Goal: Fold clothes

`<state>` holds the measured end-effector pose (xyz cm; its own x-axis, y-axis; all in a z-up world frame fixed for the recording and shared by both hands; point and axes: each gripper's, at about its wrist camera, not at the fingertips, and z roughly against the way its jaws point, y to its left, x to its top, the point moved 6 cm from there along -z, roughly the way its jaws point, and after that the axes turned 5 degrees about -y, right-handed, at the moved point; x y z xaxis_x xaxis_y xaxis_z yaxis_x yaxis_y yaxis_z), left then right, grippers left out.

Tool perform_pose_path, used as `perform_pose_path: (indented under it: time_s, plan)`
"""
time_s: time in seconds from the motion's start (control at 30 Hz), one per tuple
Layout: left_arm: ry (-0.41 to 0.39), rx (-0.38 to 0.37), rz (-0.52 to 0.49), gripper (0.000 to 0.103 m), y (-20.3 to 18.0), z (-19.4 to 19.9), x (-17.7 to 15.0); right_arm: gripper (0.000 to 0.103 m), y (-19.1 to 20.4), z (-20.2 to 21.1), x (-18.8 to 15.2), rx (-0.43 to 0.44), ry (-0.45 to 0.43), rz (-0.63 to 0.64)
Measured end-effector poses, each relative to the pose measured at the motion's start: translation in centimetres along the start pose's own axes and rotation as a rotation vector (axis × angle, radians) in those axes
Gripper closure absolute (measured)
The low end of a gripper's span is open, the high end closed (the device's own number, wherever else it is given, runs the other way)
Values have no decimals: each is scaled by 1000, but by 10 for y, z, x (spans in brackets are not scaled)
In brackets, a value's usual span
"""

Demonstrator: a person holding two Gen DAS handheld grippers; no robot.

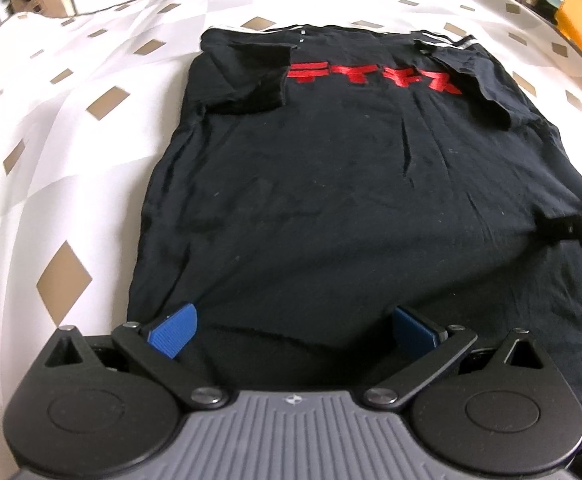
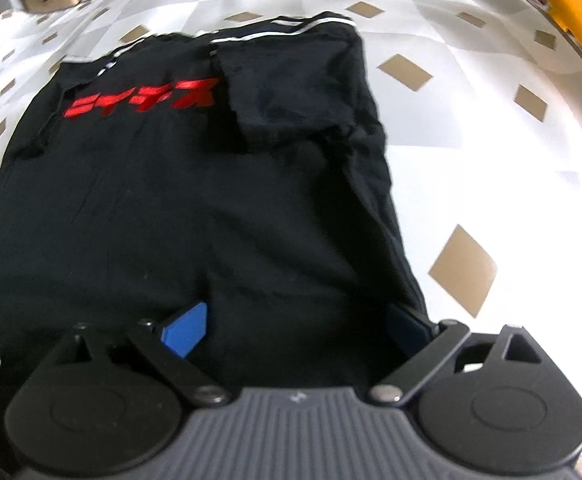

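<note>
Both grippers, left gripper [image 1: 293, 330] and right gripper [image 2: 297, 330], sit with jaws spread over the near hem of the black T-shirt [image 1: 351, 184], which lies flat on the patterned cloth [image 1: 51, 128], sleeves folded inward.

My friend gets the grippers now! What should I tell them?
Left gripper: open, at the shirt's near hem, left side.
Right gripper: open, at the same hem, right side. Neither has closed on the cloth.
Shirt lies flat on the patterned sheet, red print up.
Done: both sleeves folded in over the chest.
Left: probably grip the hem and fold it up towards the collar.
</note>
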<state>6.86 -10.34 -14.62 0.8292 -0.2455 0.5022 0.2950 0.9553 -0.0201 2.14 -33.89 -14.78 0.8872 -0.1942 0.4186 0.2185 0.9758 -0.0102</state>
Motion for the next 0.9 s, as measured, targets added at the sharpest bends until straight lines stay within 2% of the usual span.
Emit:
perform_pose_path:
  time_s: [0.07, 0.13, 0.23, 0.3, 0.43, 0.53, 0.77, 0.9]
  plan:
    - [13, 7, 15, 0, 0, 1, 0, 14, 3, 4, 3, 9, 0, 6]
    - [22, 10, 18, 0, -2, 1, 1, 14, 5, 10, 9, 28, -22, -1]
    - [0, -10, -25, 1, -15, 5, 11, 14, 8, 16, 20, 62, -39, 1]
    - [-9, -32, -55, 1, -25, 7, 18, 15, 12, 17, 25, 64, -45, 47]
    - [-12, -44, -97, 1, -37, 4, 35, 23, 17, 13, 31, 46, -46, 114]
    - [10, -49, -75, 1, -36, -4, 45, 31, 20, 11, 37, 76, -52, 103]
    - [20, -55, -18, 1, -29, -24, 54, 38, 28, 0, 42, 118, -39, 95]
    - [16, -29, -24, 0, -25, -31, 51, 36, 21, -7, 41, 73, -24, 98]
